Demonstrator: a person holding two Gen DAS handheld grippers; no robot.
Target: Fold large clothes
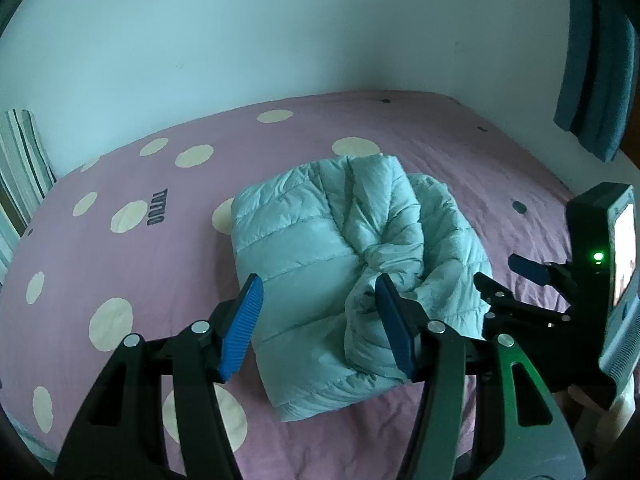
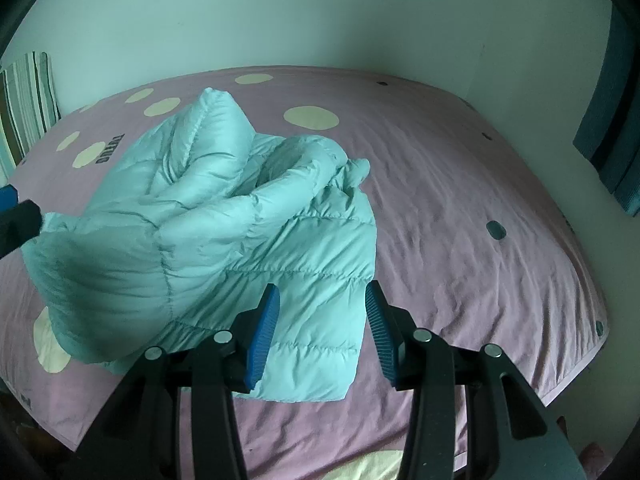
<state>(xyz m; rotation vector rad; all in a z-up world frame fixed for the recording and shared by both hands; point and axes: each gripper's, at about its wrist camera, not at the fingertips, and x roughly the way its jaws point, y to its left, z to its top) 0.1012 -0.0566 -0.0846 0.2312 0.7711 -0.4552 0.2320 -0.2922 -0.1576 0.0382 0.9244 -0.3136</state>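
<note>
A bed sheet [image 1: 360, 128], mauve with cream dots and dark lettering, is seen stretched over the whole mattress, with pale walls behind it and a dark blue curtain [image 1: 596, 80] hung at the upper right. A striped pillow [image 1: 20, 160] is propped at the far left edge of the bed. A pale mint quilted down jacket [image 1: 320, 248] is found lying near the middle of the sheet, partly folded: its left portion is laid flat in a rectangular panel, while the right portion is bunched, with a sleeve twisted across it. In the right wrist view the same jacket [image 2: 208, 232] is observed as a puffed heap, one flat corner reaching toward the camera. The left gripper [image 1: 318, 328] is held above the near edge of the jacket with its blue-padded jaws spread and nothing clamped between them. The right gripper [image 2: 320, 332] is likewise held released, jaws apart over the jacket's near corner; whether the pads touch the fabric cannot be told. The right gripper's body, with a lit green lamp, is visible at the right edge of the left wrist view
</note>
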